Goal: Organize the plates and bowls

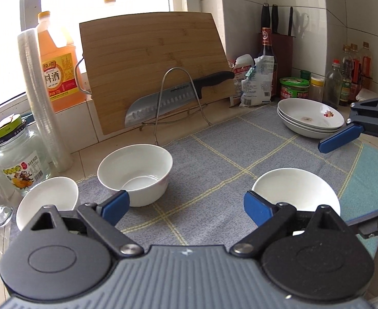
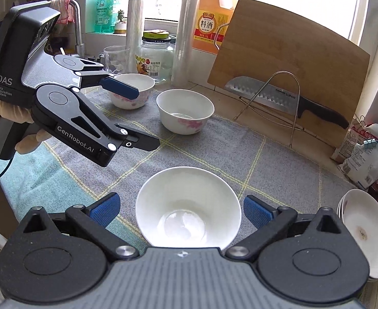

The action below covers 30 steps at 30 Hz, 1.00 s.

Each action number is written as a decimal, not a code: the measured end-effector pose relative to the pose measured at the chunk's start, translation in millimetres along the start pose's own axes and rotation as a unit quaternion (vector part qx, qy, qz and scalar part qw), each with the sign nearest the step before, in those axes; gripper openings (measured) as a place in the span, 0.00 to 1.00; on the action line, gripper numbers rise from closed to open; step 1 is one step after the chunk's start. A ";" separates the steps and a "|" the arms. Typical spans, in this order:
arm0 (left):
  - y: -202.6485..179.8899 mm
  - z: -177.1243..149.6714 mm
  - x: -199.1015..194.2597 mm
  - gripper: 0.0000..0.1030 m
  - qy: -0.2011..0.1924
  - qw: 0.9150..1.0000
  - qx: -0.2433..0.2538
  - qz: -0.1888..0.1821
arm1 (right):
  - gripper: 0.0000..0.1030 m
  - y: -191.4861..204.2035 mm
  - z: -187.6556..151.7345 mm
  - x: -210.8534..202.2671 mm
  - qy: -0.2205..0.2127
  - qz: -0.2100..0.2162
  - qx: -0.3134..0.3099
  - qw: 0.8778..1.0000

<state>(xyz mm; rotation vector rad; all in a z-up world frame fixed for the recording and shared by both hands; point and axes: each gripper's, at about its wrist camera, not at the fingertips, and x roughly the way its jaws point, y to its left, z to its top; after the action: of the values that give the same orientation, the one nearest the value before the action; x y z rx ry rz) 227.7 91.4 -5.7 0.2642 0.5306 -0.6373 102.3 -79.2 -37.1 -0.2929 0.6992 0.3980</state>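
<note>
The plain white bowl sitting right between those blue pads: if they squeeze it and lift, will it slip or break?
The plain white bowl looks glazed and glossy, so it may be slippery against the right gripper pads. Its walls flare outward toward the rim, so a grip could slide. It appears ceramic: stiff, probably fairly heavy, and likely to chip if dropped, though the checked cloth underneath may cushion it.

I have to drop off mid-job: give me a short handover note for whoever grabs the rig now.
Left claw: open, empty, beside the two pink-flowered white bowls. Right claw: open, plain white bowl between the jaws, not gripped.
Done: white shallow plates stacked at the right of the grey checked cloth.
Left: three bowls stand apart; nest them.
</note>
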 end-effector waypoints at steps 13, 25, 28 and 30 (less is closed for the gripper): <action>23.4 -14.7 0.3 0.93 -0.004 0.998 -0.035 0.052 | 1.00 -5.2 37.9 14.8 0.002 0.016 0.017 1.000; 28.3 -14.3 20.6 0.93 0.002 0.994 -0.052 0.092 | 1.00 -27.7 79.0 43.4 0.003 0.058 0.048 0.997; 28.6 -12.8 30.0 0.93 0.008 0.994 -0.047 0.096 | 1.00 -35.4 89.0 54.0 0.006 0.071 0.062 0.996; 29.6 -12.3 35.5 0.93 0.008 0.995 -0.043 0.094 | 1.00 -41.7 95.6 63.0 0.010 0.081 0.075 0.994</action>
<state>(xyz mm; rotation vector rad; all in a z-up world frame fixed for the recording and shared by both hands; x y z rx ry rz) 265.5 101.6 -33.1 0.2351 0.5399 -0.4283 218.6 -62.8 -4.3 -0.0983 0.7703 0.4944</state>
